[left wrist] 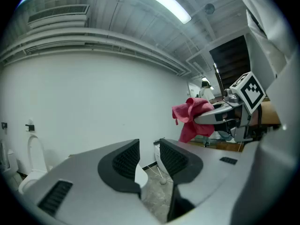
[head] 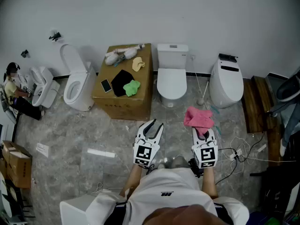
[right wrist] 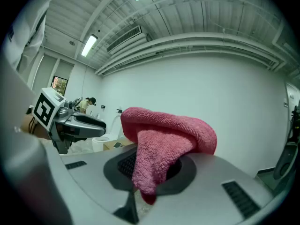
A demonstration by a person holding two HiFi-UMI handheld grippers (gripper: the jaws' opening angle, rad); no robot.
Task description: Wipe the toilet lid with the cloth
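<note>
Before the toilet, the cloth is clamped in the right tool, its tips hidden by folds; the left tool is held slightly open, empty.

The cloth is pink and the toilet lid white. The floor is grey with marble veining, the box brown, the rag green and the wall white.

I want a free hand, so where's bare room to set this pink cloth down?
The white toilet's closed lid is bare, and so is the grey stone floor in front of the brown cardboard box. The box top is crowded with coloured cloths and a phone.
</note>
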